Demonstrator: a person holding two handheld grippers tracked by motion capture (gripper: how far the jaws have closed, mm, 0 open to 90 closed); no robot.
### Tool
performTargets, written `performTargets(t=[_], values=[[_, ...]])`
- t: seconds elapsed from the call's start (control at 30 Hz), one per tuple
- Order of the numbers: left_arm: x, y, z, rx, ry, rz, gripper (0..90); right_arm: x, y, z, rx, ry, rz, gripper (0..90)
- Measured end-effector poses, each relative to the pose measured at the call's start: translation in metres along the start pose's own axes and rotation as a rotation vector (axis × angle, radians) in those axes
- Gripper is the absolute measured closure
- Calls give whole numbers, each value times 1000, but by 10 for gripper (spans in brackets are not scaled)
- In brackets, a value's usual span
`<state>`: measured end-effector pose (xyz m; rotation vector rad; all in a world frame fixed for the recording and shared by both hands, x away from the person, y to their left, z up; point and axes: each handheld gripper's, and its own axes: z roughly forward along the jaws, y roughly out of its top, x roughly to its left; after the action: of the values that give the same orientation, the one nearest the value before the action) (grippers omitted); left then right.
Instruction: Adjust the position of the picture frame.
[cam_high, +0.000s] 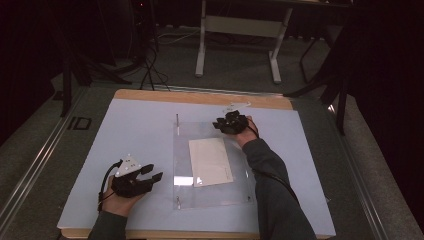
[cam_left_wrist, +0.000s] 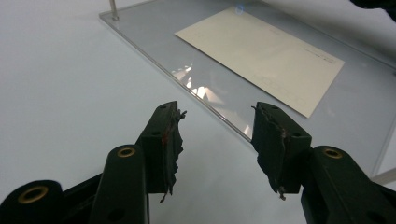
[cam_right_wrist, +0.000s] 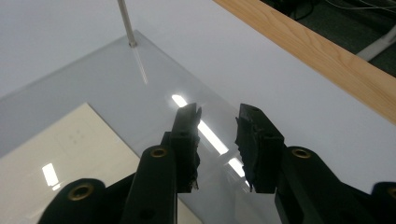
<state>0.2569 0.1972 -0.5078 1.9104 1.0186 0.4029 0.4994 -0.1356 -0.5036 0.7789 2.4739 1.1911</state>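
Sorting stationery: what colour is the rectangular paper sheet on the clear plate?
Cream, off-white rectangular paper sheet; clearest in the left gripper view.

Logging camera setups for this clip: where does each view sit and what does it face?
High view: above the person's side, looking down on the white table; both forearms show.
Left gripper view: rides the left tongs, facing the clear sheet and cream card.
Right gripper view: rides the right tongs, over the sheet's far edge.
All share sheet and card.
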Motion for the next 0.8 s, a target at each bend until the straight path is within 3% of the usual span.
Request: performTargets(t=[0.37, 0.8], values=[[-6, -6, -3, 4, -52, 18, 513, 9, 15, 24, 1, 41, 3, 695], [-15, -15, -7, 15, -70, 31, 510, 18, 35, 47, 8, 79, -21, 697]])
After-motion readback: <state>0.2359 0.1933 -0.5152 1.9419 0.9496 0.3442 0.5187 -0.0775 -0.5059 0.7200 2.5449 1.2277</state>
